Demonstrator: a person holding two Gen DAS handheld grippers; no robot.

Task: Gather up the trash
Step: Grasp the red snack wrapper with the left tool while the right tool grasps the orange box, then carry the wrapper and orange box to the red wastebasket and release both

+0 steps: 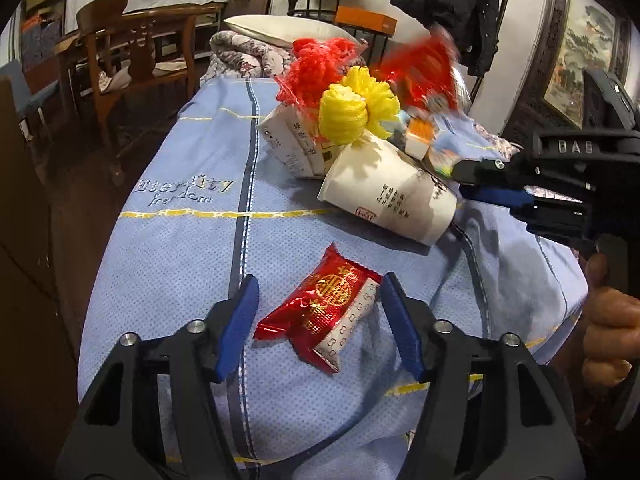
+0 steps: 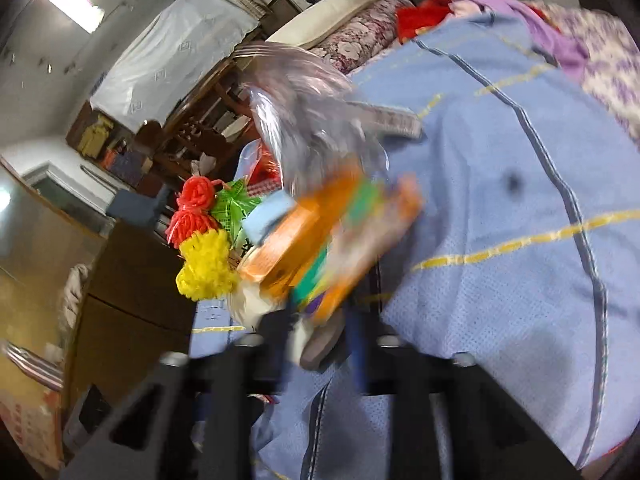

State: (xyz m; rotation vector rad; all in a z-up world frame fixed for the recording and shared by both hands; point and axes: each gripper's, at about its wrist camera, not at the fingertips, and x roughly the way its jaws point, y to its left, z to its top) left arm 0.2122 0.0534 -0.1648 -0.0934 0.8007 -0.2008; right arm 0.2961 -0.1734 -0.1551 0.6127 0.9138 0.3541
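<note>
A light blue blanket (image 1: 192, 264) with yellow stitched lines covers the bed and fills most of the left wrist view. At its 12 o'clock end lie a floral quilt (image 1: 244, 56) and a white pillow (image 1: 280, 26), with a wooden chair (image 1: 124, 52) off at 10 o'clock. The trash sits in a heap around 1 o'clock from the blanket's middle: a white paper cup (image 1: 392, 200) on its side, a printed carton (image 1: 294, 144) behind it, yellow mesh fruit nets (image 1: 356, 108) on top, and red mesh nets (image 1: 320, 62) beyond those. The right gripper (image 1: 476, 182) comes in from 3 o'clock with its tips at the cup's rim edge; its fingers look nearly closed there, but I cannot tell whether they pinch anything, and the right wrist view is too blurred to settle it, showing only an orange packet (image 2: 320, 240) smeared in front of the fingers. The left gripper (image 1: 318, 320) hovers low at 6 o'clock, its blue pads (image 1: 240, 324) spread wide on either side of a red snack wrapper (image 1: 324, 312) lying flat on the blanket, not touching it.
</note>
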